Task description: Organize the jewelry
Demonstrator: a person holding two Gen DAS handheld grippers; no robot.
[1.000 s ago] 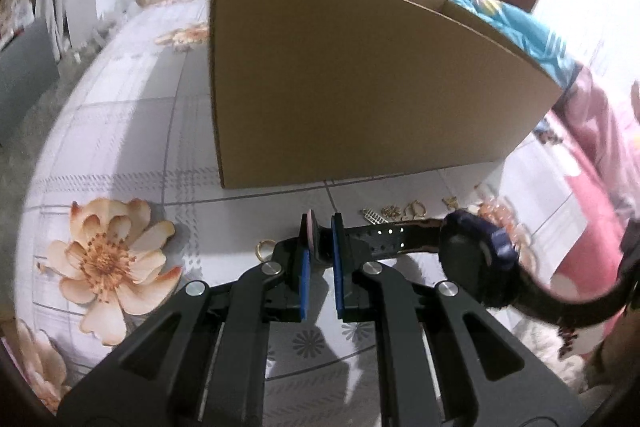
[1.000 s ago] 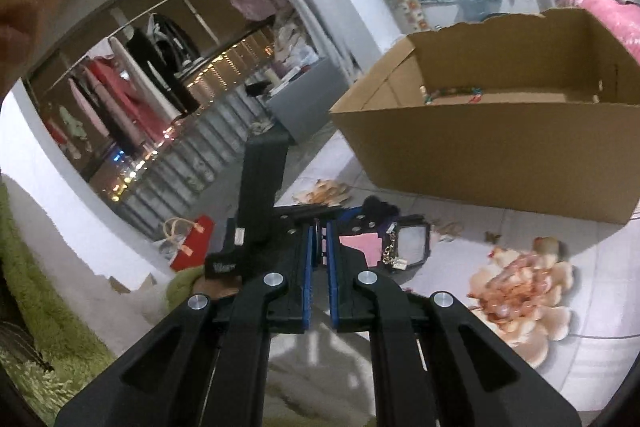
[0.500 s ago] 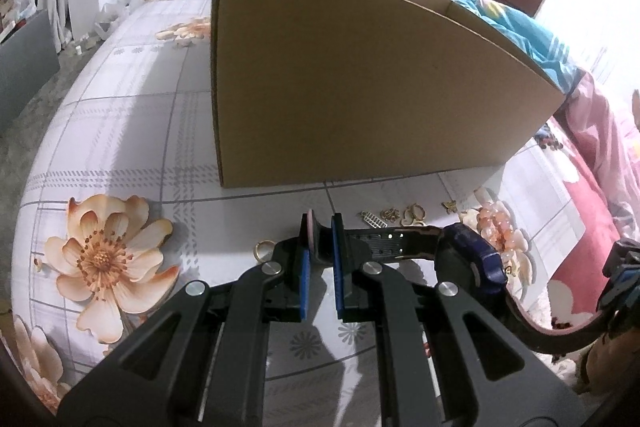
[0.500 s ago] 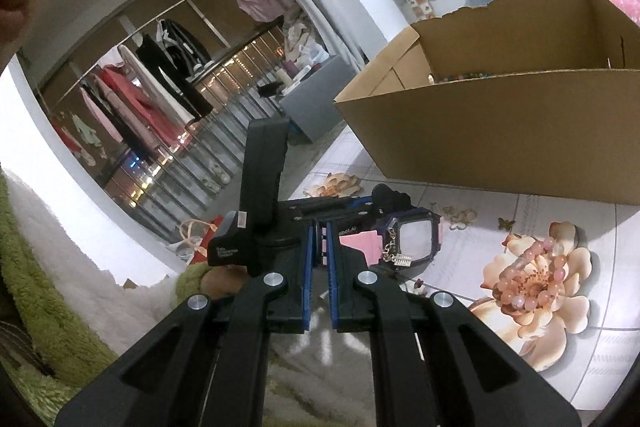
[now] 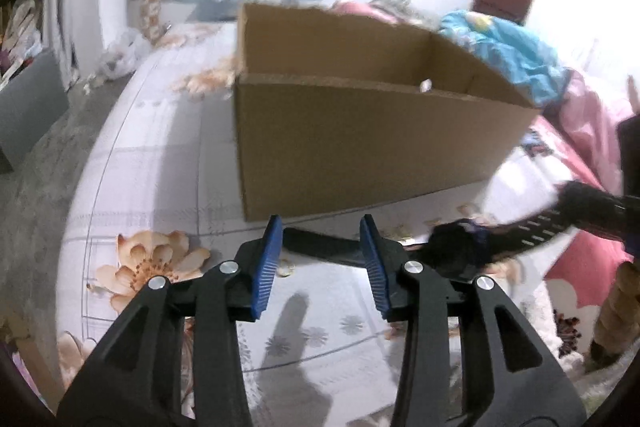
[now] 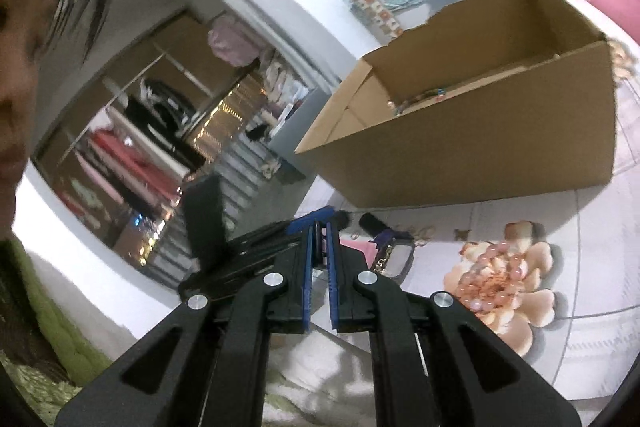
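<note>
Left wrist view is showing the left gripper (image 5: pixel 321 227) with its blue pads spreading apart, and the black strap of the watch (image 5: pixel 460 247) is lying in the gap between them without being pressed. The watch is stretching crosswise over the flowered cloth (image 5: pixel 160 163), its long axis running from the left gripper's gap toward the right edge, where the far strap end is rising into the right gripper (image 6: pixel 319 229). That gripper is staying clamped together on the strap, and in the right wrist view the watch's dial (image 6: pixel 394 259) is hanging just right of its fingers, facing the camera. Any writing on the dial is too small to read. Just behind the watch, the open cardboard box (image 5: pixel 360 147) is standing with its long wall facing the grippers, a narrow strip of cloth lying between. A pink bead bracelet (image 6: pixel 492 275) is resting on a printed flower, apart from the watch.
</note>
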